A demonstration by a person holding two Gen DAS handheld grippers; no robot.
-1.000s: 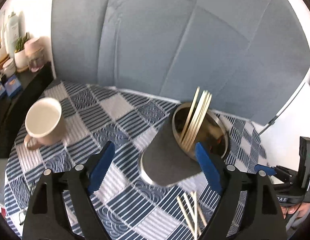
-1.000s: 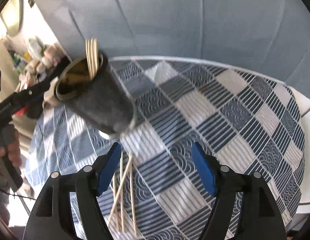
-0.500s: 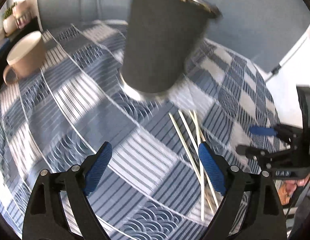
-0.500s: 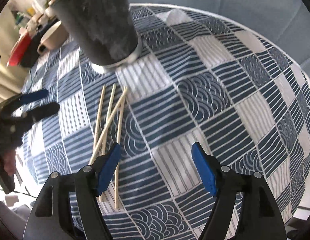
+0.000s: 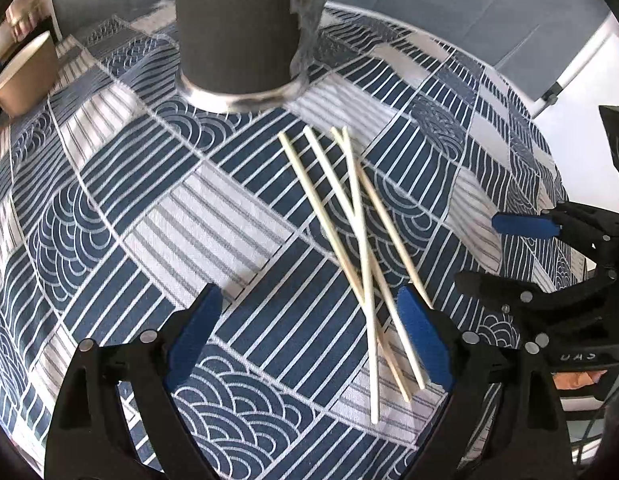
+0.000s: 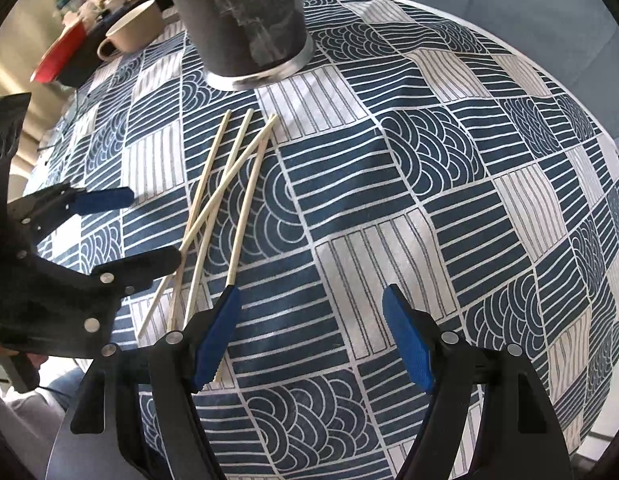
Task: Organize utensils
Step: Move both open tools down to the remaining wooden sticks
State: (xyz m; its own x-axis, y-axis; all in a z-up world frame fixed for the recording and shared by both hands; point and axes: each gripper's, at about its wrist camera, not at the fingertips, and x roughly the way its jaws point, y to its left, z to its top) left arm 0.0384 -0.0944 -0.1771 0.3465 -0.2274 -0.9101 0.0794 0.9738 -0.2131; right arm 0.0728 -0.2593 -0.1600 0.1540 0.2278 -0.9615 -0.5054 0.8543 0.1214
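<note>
Four chopsticks, crossed, mid-worktop. Dark holder behind, contents unseen. Left gripper, right gripper: jaws spread, empty.

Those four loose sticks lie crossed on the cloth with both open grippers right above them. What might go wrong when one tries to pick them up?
1. The chopsticks overlap, so closing on one may drag or flick the others.
2. The left gripper and right gripper hover close beside the same pile and may bump each other.
3. The chopsticks lie flat on the soft tablecloth, so the fingers may pinch cloth too, tugging it under the nearby holder.
</note>
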